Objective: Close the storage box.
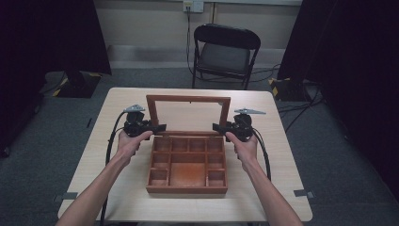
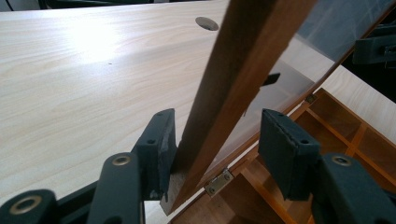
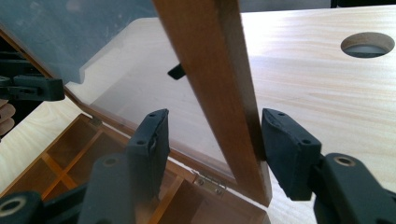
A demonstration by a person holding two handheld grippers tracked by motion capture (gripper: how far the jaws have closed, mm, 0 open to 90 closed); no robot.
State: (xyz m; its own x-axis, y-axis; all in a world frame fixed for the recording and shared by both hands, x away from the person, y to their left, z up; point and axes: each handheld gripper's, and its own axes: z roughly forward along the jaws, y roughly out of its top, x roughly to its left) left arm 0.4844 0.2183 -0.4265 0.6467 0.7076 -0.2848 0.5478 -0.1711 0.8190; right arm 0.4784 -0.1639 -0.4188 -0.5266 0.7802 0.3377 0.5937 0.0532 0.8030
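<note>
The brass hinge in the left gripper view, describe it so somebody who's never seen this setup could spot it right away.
Start at the pale wooden table, then the compartmented wooden box in its middle with its glass-paned lid raised. Follow the lid's side rail down between the left gripper jaws to the box's back edge: the hinge sits there, the one small shiny metal piece with screws among brown wood and black pads.

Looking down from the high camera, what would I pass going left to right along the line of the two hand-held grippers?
Left gripper → lid of the wooden box, standing open → right gripper.
</note>
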